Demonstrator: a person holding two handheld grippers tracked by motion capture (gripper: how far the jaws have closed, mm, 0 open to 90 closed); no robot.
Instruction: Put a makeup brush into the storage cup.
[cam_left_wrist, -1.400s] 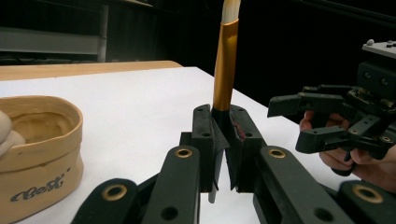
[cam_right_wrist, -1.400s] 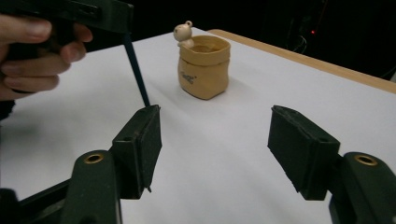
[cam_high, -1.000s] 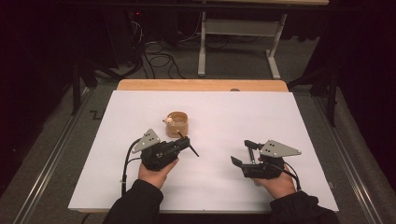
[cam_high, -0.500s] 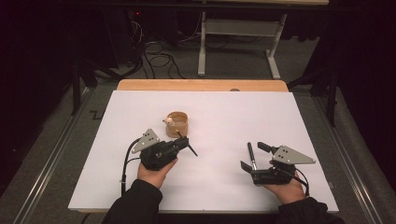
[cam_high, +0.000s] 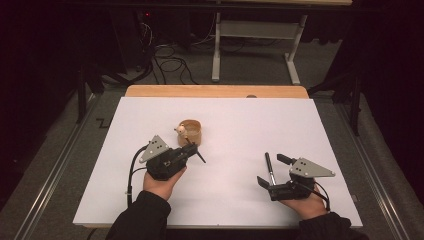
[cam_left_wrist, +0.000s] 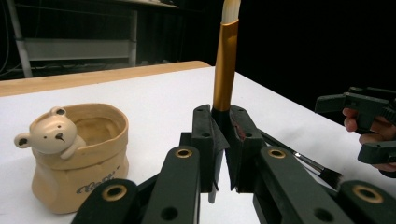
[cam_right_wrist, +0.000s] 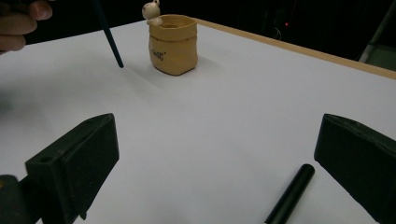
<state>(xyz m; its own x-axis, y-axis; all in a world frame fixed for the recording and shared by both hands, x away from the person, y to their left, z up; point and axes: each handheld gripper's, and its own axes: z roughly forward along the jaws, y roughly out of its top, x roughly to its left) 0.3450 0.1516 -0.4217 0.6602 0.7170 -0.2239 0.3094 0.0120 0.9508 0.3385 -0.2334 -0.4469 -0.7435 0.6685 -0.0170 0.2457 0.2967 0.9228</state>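
brushes are the work here, two of them, with a bear-faced holder pot (cam_high: 190, 132) just above centre-left of the high view. left gripper (cam_high: 192, 149) has its jaws pressed together on a gold-ferruled brush (cam_left_wrist: 226, 65), which stands up the middle of the left gripper view with its pale tuft cut by the top edge and its dark handle poking out the far side. the pot sits just beside that gripper's tip, at lower left of the left gripper view (cam_left_wrist: 79, 154), mouth open and upright.

right gripper (cam_high: 268, 172) has its jaws spread wide, having just been opening, and a black-handled brush (cam_high: 269, 167) lies flat on the white table (cam_high: 260, 125) between them, not pinched by either pad. its long axis runs nearly straight up the high view, roughly in line with the jaws, and its handle end shows at lower right of the right gripper view (cam_right_wrist: 290, 193). it seems to lie nearer one jaw than the other, though the angle is poor.

from the right gripper the pot lies well apart, toward the upper left of the frame (cam_right_wrist: 173, 43); the left hand is plainly the nearer to it, so the held brush likely goes in first.
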